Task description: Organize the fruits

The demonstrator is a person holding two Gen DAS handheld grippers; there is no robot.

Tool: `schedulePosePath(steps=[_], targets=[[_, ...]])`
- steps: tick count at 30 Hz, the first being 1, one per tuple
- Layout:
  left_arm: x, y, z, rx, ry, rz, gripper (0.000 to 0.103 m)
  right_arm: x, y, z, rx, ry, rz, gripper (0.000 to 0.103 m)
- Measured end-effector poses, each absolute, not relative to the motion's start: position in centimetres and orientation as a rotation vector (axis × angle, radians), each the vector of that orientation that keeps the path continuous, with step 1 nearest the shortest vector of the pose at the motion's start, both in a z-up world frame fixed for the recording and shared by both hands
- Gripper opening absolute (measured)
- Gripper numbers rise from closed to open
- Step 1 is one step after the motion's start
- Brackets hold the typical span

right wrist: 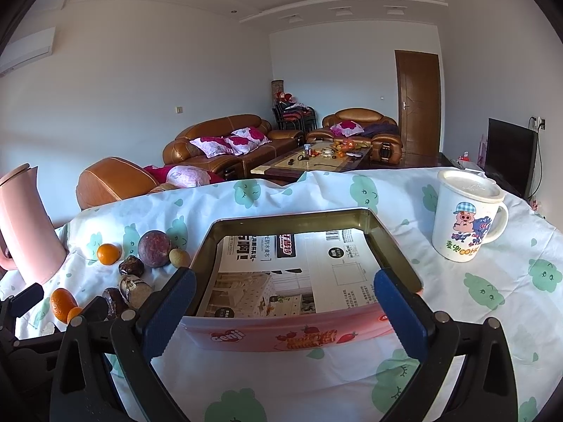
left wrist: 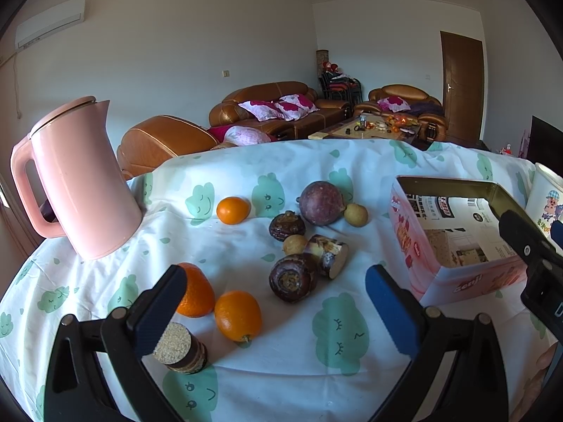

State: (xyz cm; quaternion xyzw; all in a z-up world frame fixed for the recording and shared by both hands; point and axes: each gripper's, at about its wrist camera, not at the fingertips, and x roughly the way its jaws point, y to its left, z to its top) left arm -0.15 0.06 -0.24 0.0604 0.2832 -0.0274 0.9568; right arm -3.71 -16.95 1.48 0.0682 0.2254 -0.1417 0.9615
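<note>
Left wrist view shows the left gripper [left wrist: 278, 302] spread wide and holding nothing at the bottom of the frame, with two oranges [left wrist: 238, 314] between its fingers and dark fruits [left wrist: 293, 277] in the centre, a pink kettle [left wrist: 79, 179] at left. Right wrist view shows the right gripper [right wrist: 285, 302] also spread and holding nothing, low in the frame before the open tin box [right wrist: 306, 263] in the centre, a lidded mug [right wrist: 466, 216] at upper right.
</note>
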Motion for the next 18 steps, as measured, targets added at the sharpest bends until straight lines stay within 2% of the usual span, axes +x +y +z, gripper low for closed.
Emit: schedulePosePath(steps=[18], targets=[[-0.11, 0.11, -0.24, 0.121, 0.576, -0.057, 0.103, -3.61, -16.78, 1.48, 0.140, 0.466, -0.277, 0.102]])
